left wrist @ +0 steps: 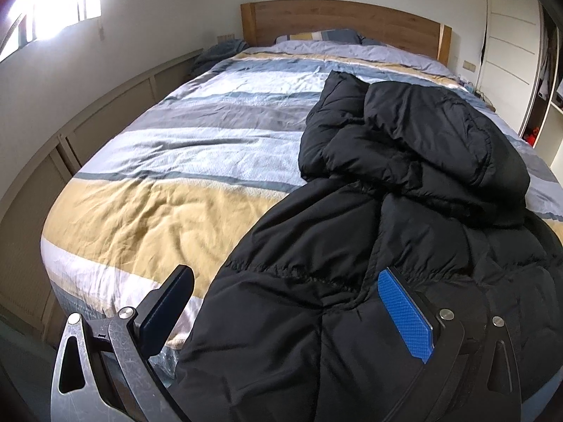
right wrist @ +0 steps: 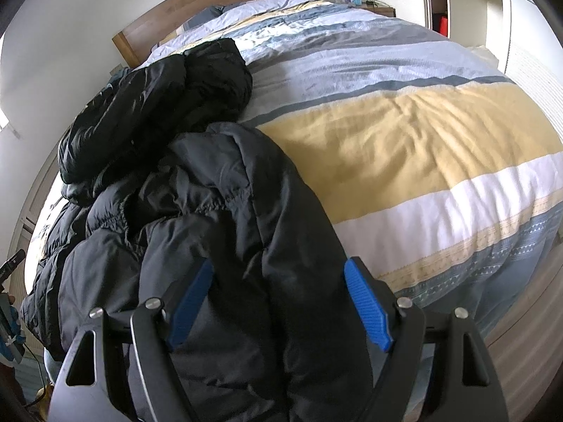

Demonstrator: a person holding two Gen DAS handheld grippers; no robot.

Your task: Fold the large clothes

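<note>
A black puffer jacket (left wrist: 387, 232) lies crumpled on the striped bed (left wrist: 169, 161), its hood and upper part bunched toward the headboard. Its lower part hangs over the bed's near edge. My left gripper (left wrist: 285, 276) is open wide over that lower part. The blue pad (left wrist: 404, 316) rests against the fabric, while the other finger (left wrist: 169, 309) stands clear of the jacket's left edge. In the right wrist view the jacket (right wrist: 218, 211) fills the left half. My right gripper (right wrist: 279, 265) is open, with a thick fold of the jacket between both blue pads (right wrist: 366, 306).
A wooden headboard (left wrist: 345, 21) and pillows (left wrist: 320, 35) are at the far end. Wall panelling (left wrist: 105, 105) runs along the bed's left side under a bright window (left wrist: 52, 3). A white wardrobe with open shelves (right wrist: 464, 3) and a nightstand (right wrist: 380, 8) stand on the right.
</note>
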